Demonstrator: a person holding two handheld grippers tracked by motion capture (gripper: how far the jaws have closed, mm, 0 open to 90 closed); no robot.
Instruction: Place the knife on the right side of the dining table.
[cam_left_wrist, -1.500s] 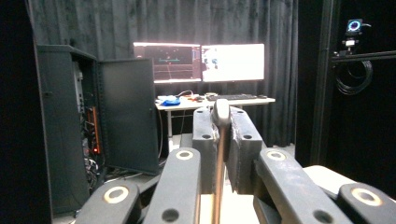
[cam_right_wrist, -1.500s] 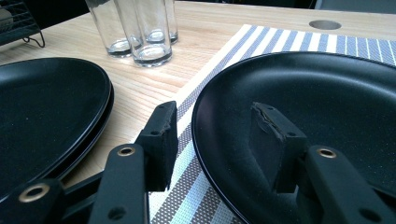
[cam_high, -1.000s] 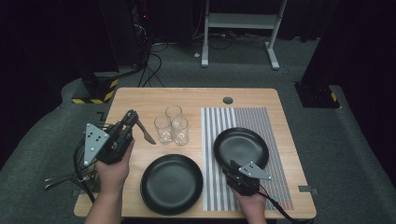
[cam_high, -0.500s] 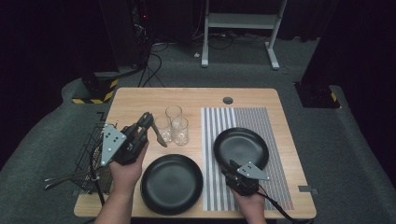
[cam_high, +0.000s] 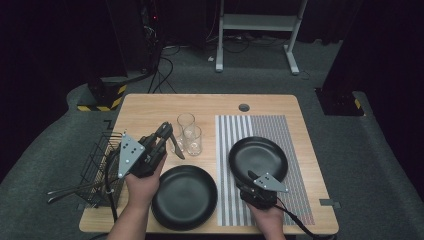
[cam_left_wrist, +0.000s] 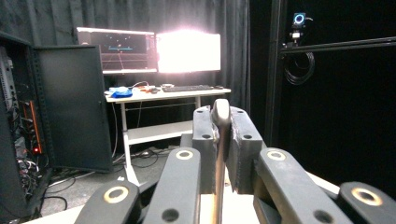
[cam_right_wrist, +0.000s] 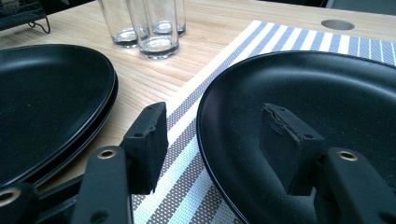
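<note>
Dark floor surrounds the wooden table (cam_high: 150, 107), where the left gripper (cam_high: 165, 134) holds a knife (cam_high: 177, 149) beside two glasses (cam_high: 189, 132); its handle is hidden. Left gripper view: jaws clamp the knife's spine (cam_left_wrist: 220, 121), tip unseen. Right gripper view: the right gripper (cam_right_wrist: 212, 147), jaws just opening, straddles the plate (cam_right_wrist: 299, 84) rim on the striped mat (cam_right_wrist: 187, 140) without touching.

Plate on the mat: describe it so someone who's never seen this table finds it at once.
On the wooden table, find the striped placemat covering its right part. The black plate lies on that mat, its near rim between the open jaws of the right gripper. The other black plate sits left of it on bare wood, off the mat.
</note>
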